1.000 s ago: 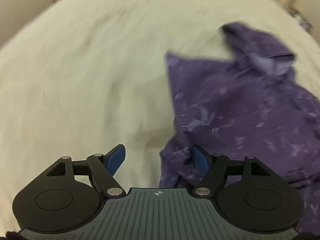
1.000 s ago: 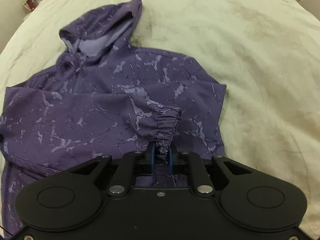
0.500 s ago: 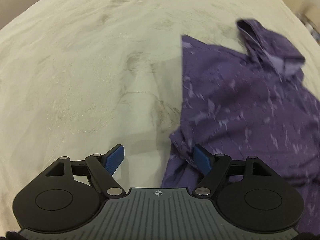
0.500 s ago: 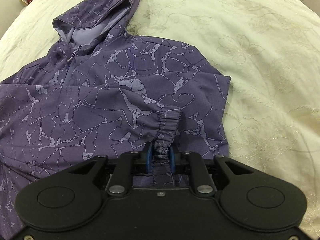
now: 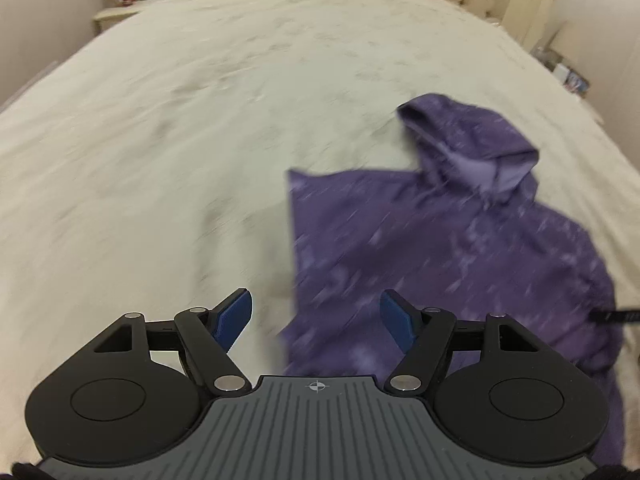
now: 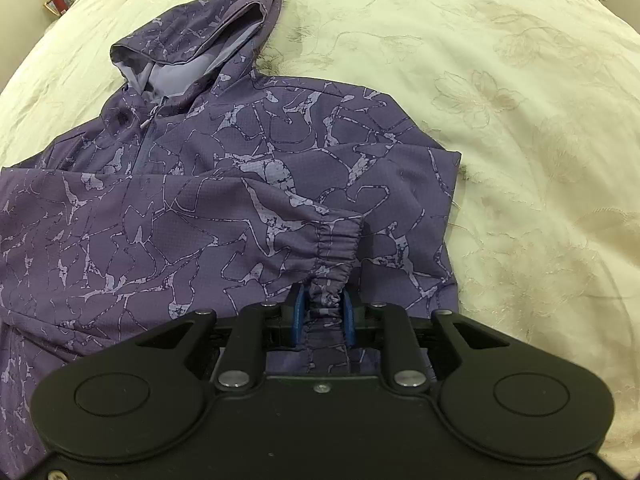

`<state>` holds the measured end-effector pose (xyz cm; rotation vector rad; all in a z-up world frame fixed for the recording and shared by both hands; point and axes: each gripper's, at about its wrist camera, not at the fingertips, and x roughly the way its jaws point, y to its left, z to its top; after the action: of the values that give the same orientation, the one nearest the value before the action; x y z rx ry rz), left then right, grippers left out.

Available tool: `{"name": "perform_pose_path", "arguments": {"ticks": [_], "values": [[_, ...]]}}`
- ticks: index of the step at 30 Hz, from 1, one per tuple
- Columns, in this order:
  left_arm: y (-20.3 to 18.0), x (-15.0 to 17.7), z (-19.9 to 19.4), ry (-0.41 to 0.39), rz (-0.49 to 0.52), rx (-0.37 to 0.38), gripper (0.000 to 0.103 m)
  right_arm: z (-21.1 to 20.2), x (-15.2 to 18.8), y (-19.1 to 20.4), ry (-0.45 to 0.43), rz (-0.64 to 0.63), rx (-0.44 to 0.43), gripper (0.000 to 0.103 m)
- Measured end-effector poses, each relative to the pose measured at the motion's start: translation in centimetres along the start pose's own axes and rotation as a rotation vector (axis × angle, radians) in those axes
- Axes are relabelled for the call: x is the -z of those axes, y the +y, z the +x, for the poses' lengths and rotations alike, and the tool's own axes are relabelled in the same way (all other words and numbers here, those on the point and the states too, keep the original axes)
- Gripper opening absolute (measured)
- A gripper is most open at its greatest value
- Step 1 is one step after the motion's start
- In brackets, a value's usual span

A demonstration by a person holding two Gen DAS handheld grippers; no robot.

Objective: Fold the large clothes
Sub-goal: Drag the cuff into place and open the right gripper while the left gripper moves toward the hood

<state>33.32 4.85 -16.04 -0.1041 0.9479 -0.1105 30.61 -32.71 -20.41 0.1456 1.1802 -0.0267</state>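
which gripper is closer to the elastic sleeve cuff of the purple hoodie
Right. The right gripper has the sleeve cuff between its narrowly parted, just-opening fingers. The left gripper hangs open above the hoodie's opposite edge, touching nothing.

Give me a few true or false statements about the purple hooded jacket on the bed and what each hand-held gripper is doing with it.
1. The purple hooded jacket lies on a cream bedspread. True.
2. The elastic cuff of a sleeve sits between the blue pads of the right hand-held gripper. True; its jaws have just been opening.
3. The left hand-held gripper is clamped on the hood. False: its jaws stand open with nothing gripped, above the jacket's edge.
4. The hood is folded down over the chest. False: it lies spread out beyond the collar.
5. A sleeve lies folded across the jacket's front. True.
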Motion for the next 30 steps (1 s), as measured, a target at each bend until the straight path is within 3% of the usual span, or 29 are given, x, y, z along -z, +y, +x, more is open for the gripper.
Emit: {"name": "perform_pose_path", "arguments": {"ticks": [4, 6, 10, 12, 14, 18, 21, 24, 30], "values": [[-1.5, -1.5, 2.7, -0.002, 0.076, 0.032, 0.069, 0.0, -0.1, 0.0, -0.002, -0.002, -0.005, 0.03], [-1.9, -2.0, 5.1, 0.015, 0.093, -0.018, 0.069, 0.0, -0.1, -0.1, -0.003, -0.004, -0.009, 0.03], [1.1, -2.4, 9.3, 0.122, -0.041, -0.12, 0.072, 0.2, -0.1, -0.5, -0.003, -0.005, -0.007, 0.03], [2.9, -2.3, 10.3, 0.152, -0.111, -0.138, 0.073, 0.3, -0.1, -0.6, -0.006, 0.001, -0.005, 0.036], [3.8, -2.6, 9.6, 0.142, -0.16, -0.125, 0.072, 0.0, -0.2, -0.8, -0.01, 0.014, 0.001, 0.056], [4.3, -3.3, 5.6, 0.066, -0.187, -0.059, 0.074, -2.2, -0.5, -1.9, -0.071, 0.054, 0.011, 0.08], [4.0, -4.9, 3.5, 0.026, -0.165, 0.003, 0.089, -4.2, -1.7, -2.7, -0.137, 0.068, -0.007, 0.082], [2.0, -7.6, 3.4, -0.01, -0.11, 0.032, 0.09, -4.9, -4.0, -2.8, -0.181, 0.084, -0.054, 0.082], [-3.3, -12.5, 8.7, -0.003, -0.029, 0.117, 0.09, -2.2, -10.4, -0.1, -0.215, 0.032, -0.127, 0.083]]}}
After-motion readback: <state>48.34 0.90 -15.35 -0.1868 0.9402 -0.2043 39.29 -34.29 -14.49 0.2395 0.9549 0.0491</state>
